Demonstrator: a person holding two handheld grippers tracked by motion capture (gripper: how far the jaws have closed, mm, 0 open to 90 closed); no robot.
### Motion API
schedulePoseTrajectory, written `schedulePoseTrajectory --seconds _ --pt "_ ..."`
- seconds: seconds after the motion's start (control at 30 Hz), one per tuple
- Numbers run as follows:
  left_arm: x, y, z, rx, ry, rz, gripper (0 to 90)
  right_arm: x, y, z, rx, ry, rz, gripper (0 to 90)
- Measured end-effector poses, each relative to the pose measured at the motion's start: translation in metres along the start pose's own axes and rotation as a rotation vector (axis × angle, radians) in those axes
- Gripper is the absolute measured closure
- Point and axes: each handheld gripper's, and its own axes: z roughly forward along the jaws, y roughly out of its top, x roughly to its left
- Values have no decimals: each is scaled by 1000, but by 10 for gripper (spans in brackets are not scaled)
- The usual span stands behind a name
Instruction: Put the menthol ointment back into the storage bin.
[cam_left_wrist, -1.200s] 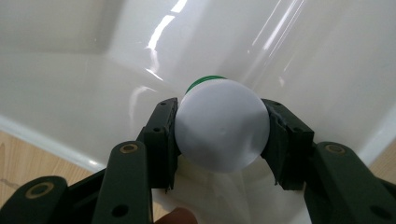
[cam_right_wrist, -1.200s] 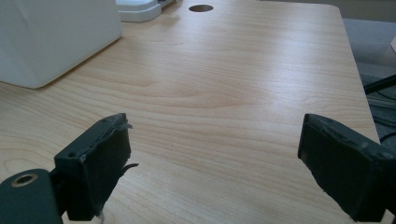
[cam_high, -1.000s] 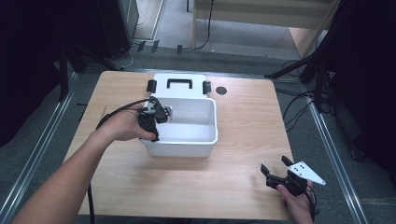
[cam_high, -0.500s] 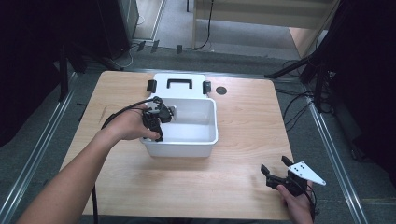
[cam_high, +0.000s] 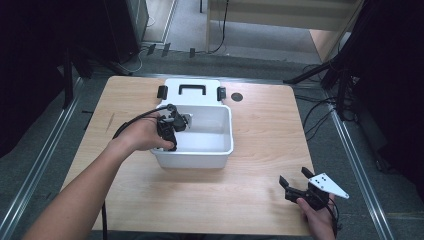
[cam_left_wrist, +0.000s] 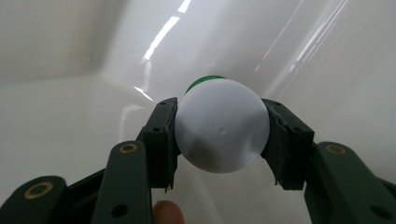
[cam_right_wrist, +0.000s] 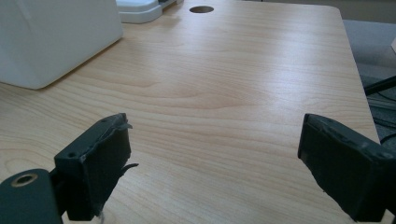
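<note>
Inside the white bin our left claw pinches a white ball; right claw spread over the surface

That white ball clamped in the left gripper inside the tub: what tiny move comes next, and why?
Probably a straight lift. The left gripper is shut on the white ball, low inside the white tub, whose walls surround it, so upward looks the freest way.

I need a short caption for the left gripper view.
Left gripper clamps a white round object with a green part inside the white bin.

Soft overhead light, glossy glare streaks
</note>
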Motion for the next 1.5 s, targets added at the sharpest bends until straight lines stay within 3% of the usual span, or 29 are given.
schedulePoseTrajectory --seconds 0.23,0.8,0.9,1.3,1.37,1.5 --pt "-3 2 2 29 44 17 507 0 0 0 -1 -1 -1 96" --pt "-5 3 4 42 81 37 499 0 0 0 -1 1 0 96" --pt "-7 4 5 46 104 45 492 0 0 0 -1 1 0 96" --pt "-6 3 3 41 107 61 440 0 0 0 1 2 2 96" --pt "-6 1 -3 1 106 58 429 0 0 0 1 3 2 96" --pt "-3 -5 -14 -11 93 56 401 0 0 0 1 3 2 96"
